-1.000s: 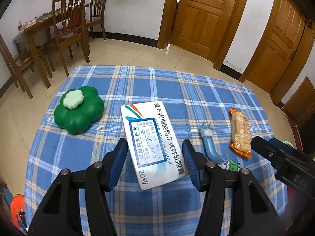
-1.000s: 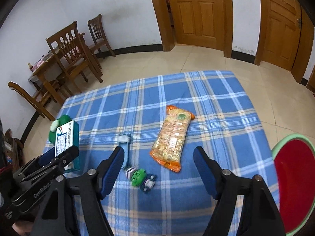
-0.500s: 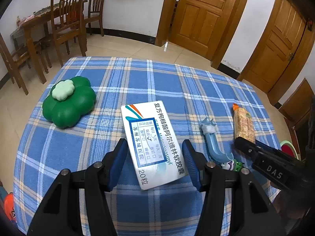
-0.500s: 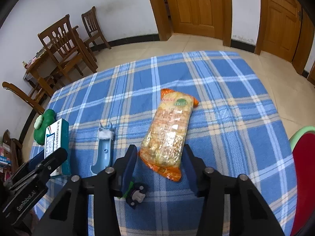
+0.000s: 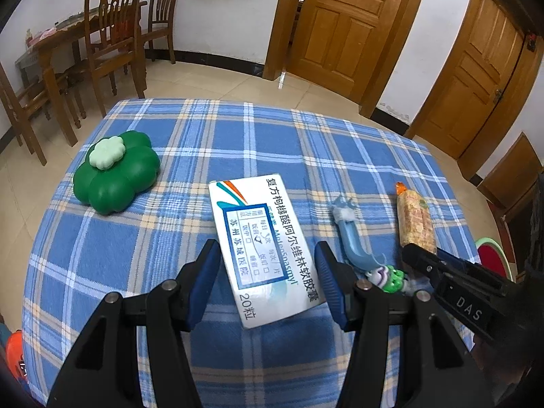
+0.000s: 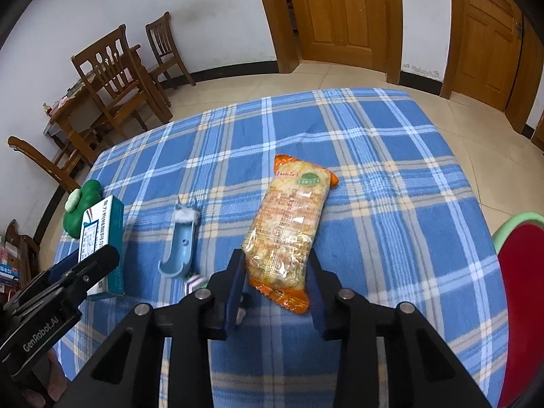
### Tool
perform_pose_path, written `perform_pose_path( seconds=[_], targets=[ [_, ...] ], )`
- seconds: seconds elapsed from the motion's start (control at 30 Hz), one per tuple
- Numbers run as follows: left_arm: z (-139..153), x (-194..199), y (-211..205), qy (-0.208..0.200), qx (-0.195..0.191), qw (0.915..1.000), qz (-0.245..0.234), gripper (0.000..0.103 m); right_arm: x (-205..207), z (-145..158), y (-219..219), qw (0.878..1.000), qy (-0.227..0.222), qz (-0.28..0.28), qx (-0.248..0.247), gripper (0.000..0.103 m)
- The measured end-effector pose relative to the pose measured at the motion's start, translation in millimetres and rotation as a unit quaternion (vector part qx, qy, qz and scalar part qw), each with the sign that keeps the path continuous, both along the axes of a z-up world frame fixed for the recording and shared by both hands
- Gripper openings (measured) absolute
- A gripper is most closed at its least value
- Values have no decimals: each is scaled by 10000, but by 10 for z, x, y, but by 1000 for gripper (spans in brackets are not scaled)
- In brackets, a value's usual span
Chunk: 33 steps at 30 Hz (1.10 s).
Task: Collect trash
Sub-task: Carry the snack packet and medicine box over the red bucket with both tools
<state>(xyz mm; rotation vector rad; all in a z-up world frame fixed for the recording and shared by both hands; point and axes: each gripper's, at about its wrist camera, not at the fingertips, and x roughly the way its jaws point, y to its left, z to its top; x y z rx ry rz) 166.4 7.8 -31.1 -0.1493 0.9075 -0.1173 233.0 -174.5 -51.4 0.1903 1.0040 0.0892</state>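
Left wrist view
- Left hand-held gripper [image 5: 267, 284]: jaws apart, straddling the near end of the white rectangular cardboard medicine box [image 5: 263, 250]; gaps show on both sides, so the blue pads do not press on it.
- Box position: lower centre of the frame, flat on the blue plaid cloth tabletop [image 5: 238, 129], long axis running away from the fingers and tilted slightly to the upper left.
- Box surface: smooth printed card, stiff edges, likely easy to pinch across its narrow width.
- Green clover-shaped plastic container [image 5: 117, 175]: left of centre, glossy and lobed, with a pale green knob on top.
- Light blue curved plastic scoop-like piece [image 5: 352, 238]: right of the box, a small green-and-white toy [image 5: 387, 275] at its near end.

Right wrist view
- Right hand-held gripper [image 6: 275, 280]: jaws have just been closing; they now flank the near end of the orange-ended clear plastic snack packet [image 6: 289, 231], pads at its sides and apparently pressing on it.
- Packet position: centre of the frame, long axis leading away from the fingers toward the upper right.
- Packet texture: crinkly film over lumpy contents, soft and liable to deform.
- Nearer hand: the right one to the packet, the left one to the box.
- Red round bin with a pale green rim [image 6: 520, 285]: right edge of the frame, beyond the tabletop; probably the drop point.
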Motion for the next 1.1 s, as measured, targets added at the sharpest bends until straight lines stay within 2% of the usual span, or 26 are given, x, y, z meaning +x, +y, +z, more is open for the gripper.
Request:
perform_pose_path(
  seconds=[0.7,1.1],
  targets=[
    [230,-336,-354,-172,-48,9991,-395,58,-690,330,-365,9990,-377,-164,190,37],
    [336,-527,-699,-183,-99,9968,-770,58,-1126,525,-610,9967,-649,-406,279,37]
  ],
)
